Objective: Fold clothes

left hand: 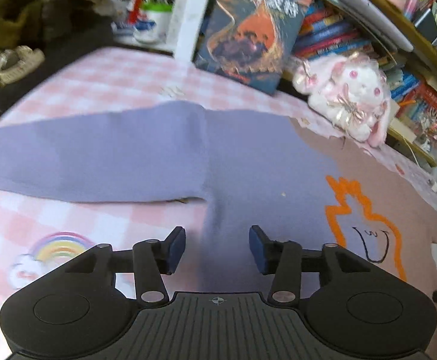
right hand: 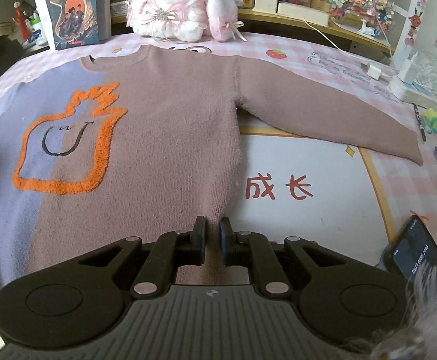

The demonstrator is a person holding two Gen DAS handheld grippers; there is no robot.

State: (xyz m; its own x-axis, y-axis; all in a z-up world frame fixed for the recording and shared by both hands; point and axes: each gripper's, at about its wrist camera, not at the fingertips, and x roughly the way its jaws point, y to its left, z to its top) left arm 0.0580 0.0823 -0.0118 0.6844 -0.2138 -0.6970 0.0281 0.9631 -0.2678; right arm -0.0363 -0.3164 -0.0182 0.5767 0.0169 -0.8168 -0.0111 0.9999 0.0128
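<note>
Both views show even, diffuse indoor lighting with soft, faint shadows and no strong glare. The left wrist view is motion-blurred throughout, most heavily at the book (left hand: 249, 30) and shelves (left hand: 398, 45), while the right wrist view is sharp. Fisheye distortion curves the table edge (right hand: 308, 34) and darkens the frame corners in both views.

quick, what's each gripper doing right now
Left gripper: open, holding nothing, above the sweater.
Right gripper: nearly closed at the sweater's bottom edge; whether it pinches fabric cannot be told.
</note>
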